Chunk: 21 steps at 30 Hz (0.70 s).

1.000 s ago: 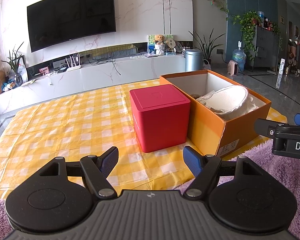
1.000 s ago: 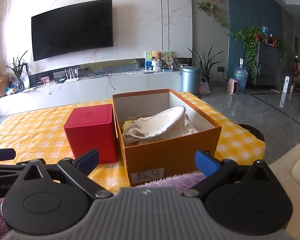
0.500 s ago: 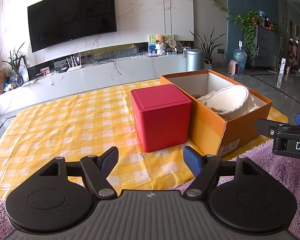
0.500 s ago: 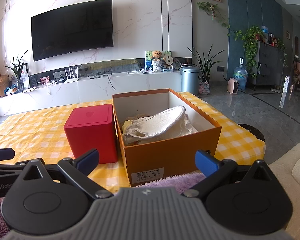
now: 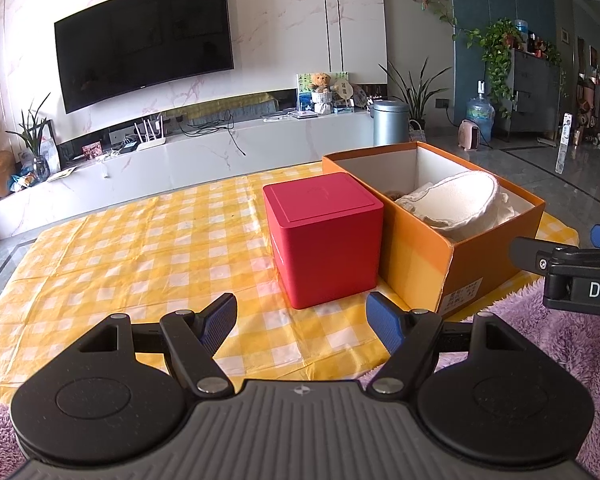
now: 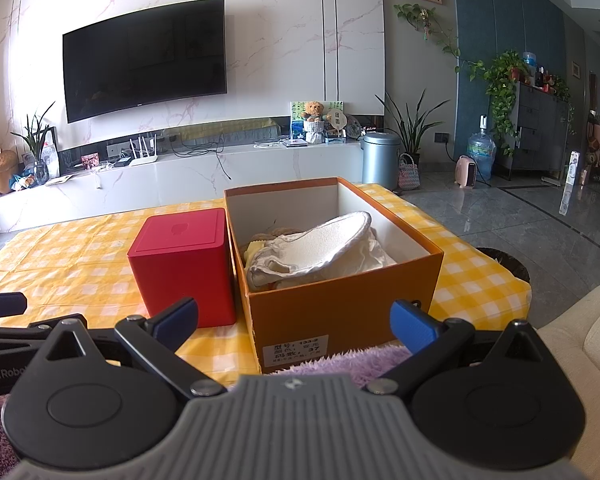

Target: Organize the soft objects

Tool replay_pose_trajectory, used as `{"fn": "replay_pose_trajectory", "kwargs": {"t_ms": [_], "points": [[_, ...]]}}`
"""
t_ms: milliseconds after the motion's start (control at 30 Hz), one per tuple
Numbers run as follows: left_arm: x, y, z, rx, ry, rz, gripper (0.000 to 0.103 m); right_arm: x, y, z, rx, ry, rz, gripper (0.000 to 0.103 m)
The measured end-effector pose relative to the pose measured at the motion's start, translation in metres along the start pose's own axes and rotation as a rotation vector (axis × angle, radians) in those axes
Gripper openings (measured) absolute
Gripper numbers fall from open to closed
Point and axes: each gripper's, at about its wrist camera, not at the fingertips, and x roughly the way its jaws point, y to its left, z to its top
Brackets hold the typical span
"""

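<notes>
Cloths (image 6: 320, 246) inside orange box (image 6: 340, 312)

A living room had a white marble wall (image 6: 284, 40) with a black television (image 6: 144, 56), a long white console (image 6: 180, 184), potted plants (image 6: 504, 84), and a glossy grey tiled floor (image 6: 520, 216), all daylit.

Black TV (image 6: 144, 60) on marble wall (teddy bear (image 6: 313, 110) below); grey bin (image 6: 381, 160).

A closed cube box (image 6: 182, 268) is being kept just left of an open cardboard box (image 6: 340, 308), with soft cloths (image 6: 320, 248) being held inside.
</notes>
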Motion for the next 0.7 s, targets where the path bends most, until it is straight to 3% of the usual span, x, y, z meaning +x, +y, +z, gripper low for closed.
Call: {"fn": "replay_pose_trajectory", "kwargs": {"t_ms": [700], "points": [[-0.0032,-0.0014,0.0003,-0.002,-0.007,-0.006,0.087,0.0000,0.0002,0.0001,-0.001,0.000,0.000,0.100]]}}
